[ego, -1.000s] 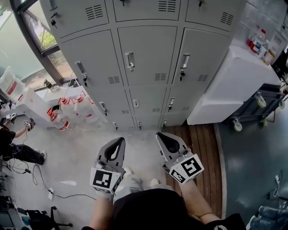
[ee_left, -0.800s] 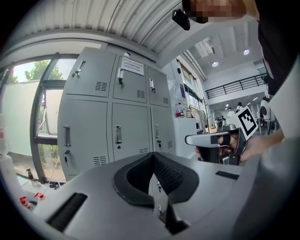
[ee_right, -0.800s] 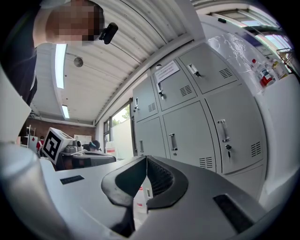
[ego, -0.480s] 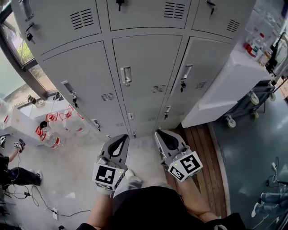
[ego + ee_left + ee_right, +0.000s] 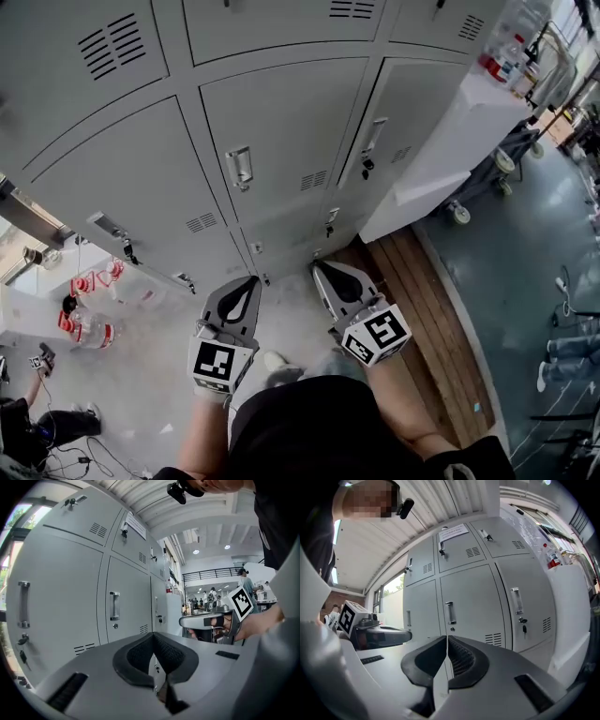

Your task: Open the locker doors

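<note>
A bank of grey lockers (image 5: 272,112) fills the upper head view, every door closed. The middle door (image 5: 281,141) carries a metal handle (image 5: 239,169); the door to its right has a handle (image 5: 373,136) with a key (image 5: 367,167) hanging below. My left gripper (image 5: 253,281) and right gripper (image 5: 320,269) hover side by side below the doors, apart from them, both shut with nothing between the jaws. In the left gripper view the left gripper (image 5: 152,638) points along the doors. From the right gripper view, the right gripper (image 5: 447,639) faces the middle handle (image 5: 450,612).
A white cabinet (image 5: 459,141) stands against the lockers' right side, with bottles (image 5: 502,56) on top. A wheeled cart (image 5: 511,150) is beyond it. Wooden floorboards (image 5: 422,309) run along the right. Water bottles (image 5: 84,328) and a seated person (image 5: 28,431) are at the left.
The lockers have grown larger and slid left in the head view as I came closer. Both grippers stay shut and low in front of my body.
</note>
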`<state>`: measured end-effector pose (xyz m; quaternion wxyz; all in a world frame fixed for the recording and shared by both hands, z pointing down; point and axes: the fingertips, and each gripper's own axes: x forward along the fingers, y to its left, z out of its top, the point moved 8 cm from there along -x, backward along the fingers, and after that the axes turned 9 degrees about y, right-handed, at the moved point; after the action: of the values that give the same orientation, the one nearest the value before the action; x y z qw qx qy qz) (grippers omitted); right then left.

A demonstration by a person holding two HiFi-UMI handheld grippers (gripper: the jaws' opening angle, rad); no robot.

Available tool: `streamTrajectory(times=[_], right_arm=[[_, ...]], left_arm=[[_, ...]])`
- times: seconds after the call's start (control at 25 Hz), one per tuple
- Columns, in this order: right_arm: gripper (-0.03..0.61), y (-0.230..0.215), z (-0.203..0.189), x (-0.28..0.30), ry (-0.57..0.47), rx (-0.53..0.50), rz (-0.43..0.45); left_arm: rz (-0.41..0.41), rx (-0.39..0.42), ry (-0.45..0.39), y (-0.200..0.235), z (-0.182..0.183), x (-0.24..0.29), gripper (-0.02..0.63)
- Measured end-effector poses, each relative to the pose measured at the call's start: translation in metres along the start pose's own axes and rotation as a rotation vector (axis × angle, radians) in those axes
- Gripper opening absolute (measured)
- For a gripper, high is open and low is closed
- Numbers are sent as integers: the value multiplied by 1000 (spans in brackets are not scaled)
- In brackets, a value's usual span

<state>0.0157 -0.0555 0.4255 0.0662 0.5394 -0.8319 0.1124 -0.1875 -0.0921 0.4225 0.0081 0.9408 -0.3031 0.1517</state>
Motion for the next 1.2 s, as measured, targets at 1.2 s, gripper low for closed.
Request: streamTrajectory(times=[1.2], right_arm=[[166,-254,-206,109,465,50,21]], left_arm=[[197,-89,316,-28,-25,127,17]])
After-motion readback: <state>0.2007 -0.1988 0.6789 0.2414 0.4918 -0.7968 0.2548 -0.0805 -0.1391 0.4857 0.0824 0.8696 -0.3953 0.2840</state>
